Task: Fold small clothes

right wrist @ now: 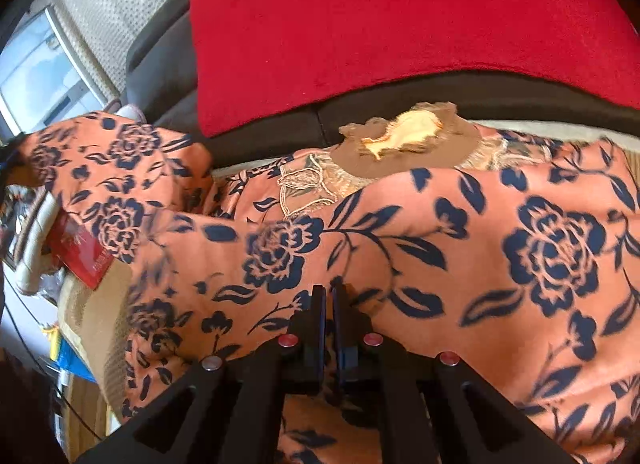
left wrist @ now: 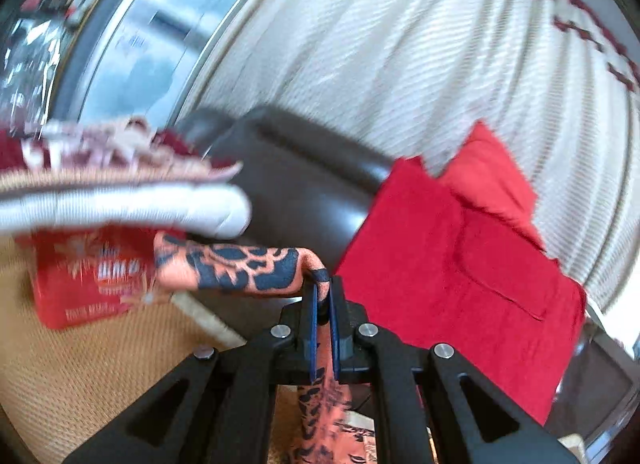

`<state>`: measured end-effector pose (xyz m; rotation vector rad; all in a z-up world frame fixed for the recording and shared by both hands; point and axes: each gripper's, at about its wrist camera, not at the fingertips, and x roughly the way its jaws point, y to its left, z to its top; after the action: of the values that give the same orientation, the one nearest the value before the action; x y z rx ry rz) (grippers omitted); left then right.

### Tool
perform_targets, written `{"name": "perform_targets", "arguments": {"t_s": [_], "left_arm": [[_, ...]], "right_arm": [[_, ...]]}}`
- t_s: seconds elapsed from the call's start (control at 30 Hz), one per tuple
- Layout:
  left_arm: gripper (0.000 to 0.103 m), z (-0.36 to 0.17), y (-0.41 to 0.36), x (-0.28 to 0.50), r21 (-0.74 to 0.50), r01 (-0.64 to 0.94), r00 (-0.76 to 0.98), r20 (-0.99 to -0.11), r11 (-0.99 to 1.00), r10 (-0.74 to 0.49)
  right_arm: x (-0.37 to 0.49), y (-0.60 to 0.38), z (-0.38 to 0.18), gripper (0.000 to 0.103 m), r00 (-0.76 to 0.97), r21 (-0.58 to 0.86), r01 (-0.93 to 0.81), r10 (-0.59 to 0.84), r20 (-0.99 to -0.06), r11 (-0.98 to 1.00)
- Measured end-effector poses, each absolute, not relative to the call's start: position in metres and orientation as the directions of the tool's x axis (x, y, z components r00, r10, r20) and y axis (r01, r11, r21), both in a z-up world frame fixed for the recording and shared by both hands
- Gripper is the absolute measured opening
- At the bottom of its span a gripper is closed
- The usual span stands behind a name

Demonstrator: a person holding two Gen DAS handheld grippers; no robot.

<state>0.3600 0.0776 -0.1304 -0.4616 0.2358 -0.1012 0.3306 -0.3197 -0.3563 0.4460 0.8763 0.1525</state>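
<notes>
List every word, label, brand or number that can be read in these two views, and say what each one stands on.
Red packet, left wrist view: white print under a starburst design, too blurred to read.
Same red packet, right wrist view: a line of white print along its edge, too small and blurred to read.
Floral garment, red cloth and curtain: no text.
Nothing here is legible.

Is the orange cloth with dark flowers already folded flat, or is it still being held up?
Held up, not folded: the left gripper is shut on an edge of the orange cloth, and the right gripper pinches it too.
</notes>
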Motion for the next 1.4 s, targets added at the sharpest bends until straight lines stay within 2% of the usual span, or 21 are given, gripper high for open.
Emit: {"name": "perform_targets", "arguments": {"t_s": [0.17,0.27,0.37,0.43,0.5,0.57,0.63,0.7,0.77,0.8,0.83,0.9,0.97,1.03,1.13,1.27,1.4], "left_arm": [[0.005,-0.098,0.032,0.325,-0.359,0.174,0.961,-0.140,0.917,-0.238],[0.005,-0.100,-0.015,0.320,-0.287,0.263,0.933,-0.166,0.921,-0.318],[0.005,-0.114,-0.077,0.318,-0.217,0.386,0.872,-0.232,0.897,-0.432],[0.005,-0.134,-0.131,0.314,-0.159,0.479,0.804,-0.314,0.863,-0.504],[0.006,-0.168,-0.188,0.315,-0.085,0.571,0.712,-0.443,0.816,-0.544],[0.010,-0.214,-0.239,0.311,0.030,0.630,0.643,-0.580,0.776,-0.500],[0.017,-0.260,-0.271,0.310,0.146,0.678,0.571,-0.721,0.720,-0.392],[0.017,-0.272,-0.267,0.309,0.169,0.669,0.564,-0.750,0.724,-0.346],[0.020,-0.252,-0.243,0.313,0.074,0.667,0.550,-0.720,0.742,-0.423],[0.037,-0.234,-0.219,0.318,-0.001,0.649,0.561,-0.675,0.761,-0.479],[0.062,-0.221,-0.205,0.319,-0.052,0.626,0.584,-0.630,0.778,-0.512],[0.078,-0.195,-0.165,0.324,-0.146,0.568,0.655,-0.516,0.810,-0.552],[0.078,-0.184,-0.133,0.333,-0.193,0.532,0.684,-0.476,0.825,-0.553],[0.078,-0.189,-0.106,0.348,-0.213,0.453,0.711,-0.499,0.866,-0.495],[0.078,-0.221,-0.087,0.374,-0.161,0.299,0.699,-0.635,0.941,-0.331],[0.078,-0.282,-0.075,0.401,-0.085,0.166,0.578,-0.799,0.982,-0.167],[0.076,-0.302,-0.059,0.402,-0.065,0.103,0.550,-0.828,0.993,-0.111]], "right_arm": [[0.311,-0.343,-0.339,0.008,0.684,0.456,0.072,0.289,-0.670,0.887],[0.301,-0.366,-0.330,0.008,0.722,0.486,0.102,0.271,-0.636,0.868],[0.291,-0.395,-0.323,0.007,0.759,0.494,0.159,0.215,-0.615,0.855],[0.283,-0.416,-0.319,0.007,0.783,0.500,0.210,0.161,-0.600,0.840],[0.273,-0.443,-0.316,0.007,0.809,0.532,0.266,0.114,-0.577,0.804],[0.265,-0.471,-0.315,0.007,0.826,0.576,0.311,0.086,-0.557,0.756],[0.257,-0.491,-0.315,0.008,0.834,0.610,0.355,0.055,-0.549,0.709],[0.251,-0.503,-0.316,0.008,0.838,0.637,0.375,0.047,-0.543,0.673],[0.248,-0.507,-0.315,0.008,0.844,0.657,0.367,0.060,-0.532,0.659],[0.245,-0.507,-0.313,0.008,0.845,0.656,0.359,0.067,-0.530,0.663],[0.246,-0.507,-0.309,0.008,0.847,0.653,0.341,0.080,-0.525,0.676],[0.250,-0.500,-0.304,0.008,0.850,0.647,0.319,0.094,-0.519,0.693],[0.253,-0.489,-0.299,0.008,0.849,0.644,0.284,0.125,-0.513,0.711],[0.257,-0.475,-0.294,0.008,0.846,0.634,0.255,0.149,-0.511,0.730],[0.267,-0.443,-0.283,0.008,0.842,0.630,0.154,0.232,-0.486,0.762],[0.288,-0.395,-0.273,0.008,0.803,0.628,0.004,0.371,-0.465,0.778],[0.327,-0.334,-0.286,0.008,0.706,0.624,-0.076,0.484,-0.517,0.778]]}}
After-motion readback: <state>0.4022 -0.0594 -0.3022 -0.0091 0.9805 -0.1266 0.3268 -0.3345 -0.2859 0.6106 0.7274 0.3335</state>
